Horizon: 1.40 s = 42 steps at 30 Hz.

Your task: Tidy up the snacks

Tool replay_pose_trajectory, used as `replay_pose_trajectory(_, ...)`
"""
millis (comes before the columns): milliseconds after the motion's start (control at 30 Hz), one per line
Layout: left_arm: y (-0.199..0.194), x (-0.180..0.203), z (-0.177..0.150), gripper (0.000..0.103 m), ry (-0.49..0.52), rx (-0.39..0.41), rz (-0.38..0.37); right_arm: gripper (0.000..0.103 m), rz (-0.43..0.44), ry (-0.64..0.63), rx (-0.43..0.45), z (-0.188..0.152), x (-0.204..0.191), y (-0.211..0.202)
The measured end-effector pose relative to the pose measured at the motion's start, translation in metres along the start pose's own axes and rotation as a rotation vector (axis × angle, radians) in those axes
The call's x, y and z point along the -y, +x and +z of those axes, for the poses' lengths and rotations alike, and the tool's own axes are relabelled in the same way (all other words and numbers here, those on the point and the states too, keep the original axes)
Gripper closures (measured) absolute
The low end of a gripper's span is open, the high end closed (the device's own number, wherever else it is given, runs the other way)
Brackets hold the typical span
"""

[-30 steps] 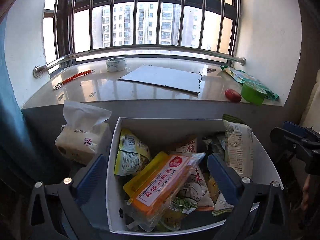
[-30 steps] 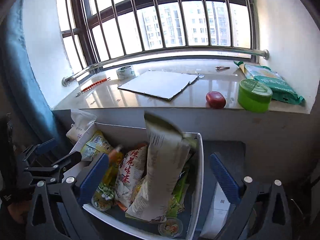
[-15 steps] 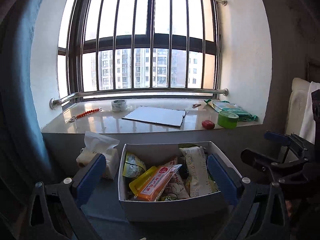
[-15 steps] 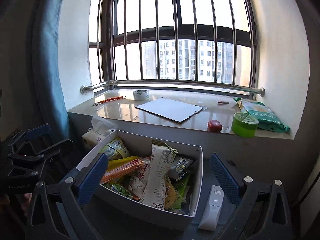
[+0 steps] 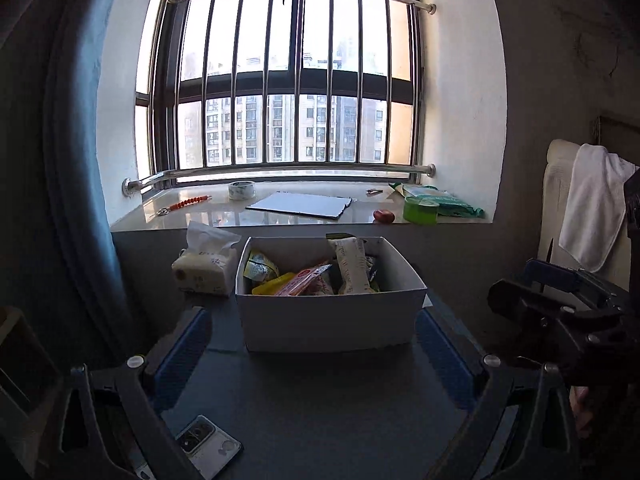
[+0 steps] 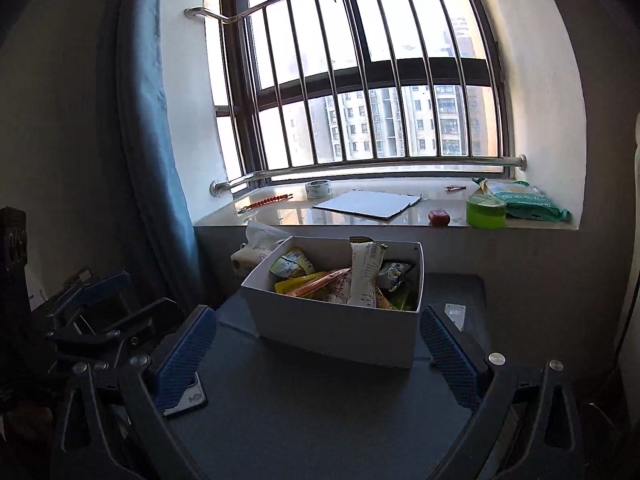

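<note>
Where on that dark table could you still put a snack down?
The bare stretch of table between the white box and both open grippers. Behind it is crowded: tissue pack beside the box, phone at the near-left corner.

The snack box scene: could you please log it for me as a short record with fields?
container: white box on dark table
contents: mixed snack packets, tall white packet upright
beside box: tissue pack, on its left
left claw: open, empty, short of the box
right claw: open, empty
windowsill: tape roll, green tub
</note>
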<state>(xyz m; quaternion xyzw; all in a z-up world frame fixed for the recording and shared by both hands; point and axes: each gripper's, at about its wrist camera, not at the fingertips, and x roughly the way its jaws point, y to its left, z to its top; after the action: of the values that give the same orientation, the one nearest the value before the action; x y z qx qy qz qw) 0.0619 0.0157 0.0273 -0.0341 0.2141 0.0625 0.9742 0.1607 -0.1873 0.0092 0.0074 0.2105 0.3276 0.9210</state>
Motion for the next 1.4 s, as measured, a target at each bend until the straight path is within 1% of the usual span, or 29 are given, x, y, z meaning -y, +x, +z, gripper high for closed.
replay_pose_trajectory(67, -0.008, 0.002, -0.009, 0.0, -0.01, -0.01, -0.022, 0.0, 0.001, 0.005, 0.004, -0.008, -0.002, -0.011)
replay_pose_trajectory(167, -0.016, 0.004, -0.017, 0.0, -0.019, -0.016, -0.026, 0.0, -0.005, 0.013, -0.004, -0.02, -0.004, -0.02)
replay_pose_trajectory(333, -0.018, 0.003, -0.017, 0.0, -0.034, -0.016, -0.032, 0.0, -0.009, 0.006, -0.017, -0.029, -0.006, -0.026)
replay_pose_trajectory(667, -0.016, 0.002, -0.016, 0.0, -0.035, -0.02, -0.041, 0.0, -0.03, -0.001, -0.017, -0.031, -0.006, -0.027)
replay_pose_trajectory(1400, -0.017, 0.002, -0.015, 0.0, -0.035, -0.019, -0.044, 0.0, -0.034, -0.011, -0.015, -0.031, -0.012, -0.028)
